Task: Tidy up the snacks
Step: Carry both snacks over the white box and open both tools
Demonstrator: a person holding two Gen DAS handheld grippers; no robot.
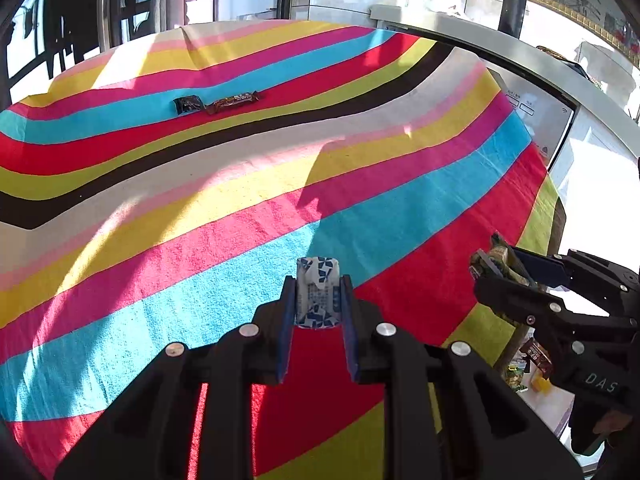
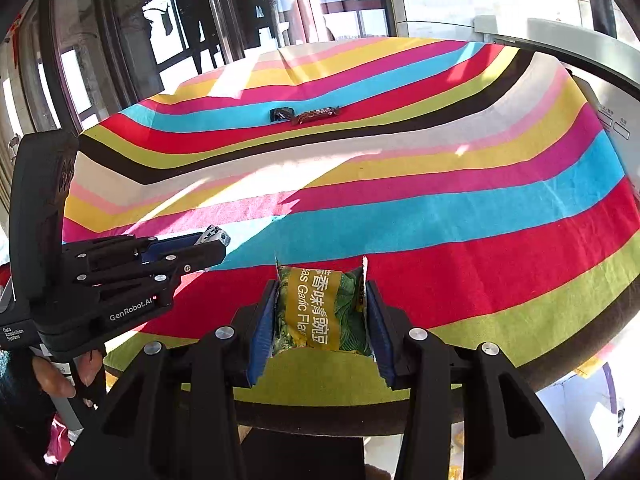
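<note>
My left gripper point(image 1: 318, 300) is shut on a small white and blue snack packet point(image 1: 317, 294), held above the striped tablecloth point(image 1: 200, 200) near its front edge. My right gripper point(image 2: 320, 308) is shut on a green and yellow garlic pea packet point(image 2: 320, 308). It also shows in the left wrist view point(image 1: 500, 266) at the right. The left gripper shows in the right wrist view point(image 2: 216, 240) at the left. A small black packet point(image 1: 187, 104) and a brown bar point(image 1: 234, 102) lie side by side on the far part of the cloth, also in the right wrist view point(image 2: 282, 114) point(image 2: 316, 115).
The striped cloth covers a table point(image 2: 360, 416). A white appliance with a panel point(image 1: 536, 116) stands behind the table at the right, with a dark cylinder point(image 1: 513, 4) on it. More snack packets point(image 1: 534, 356) lie low beyond the table's right edge. Windows point(image 2: 180, 40) are behind.
</note>
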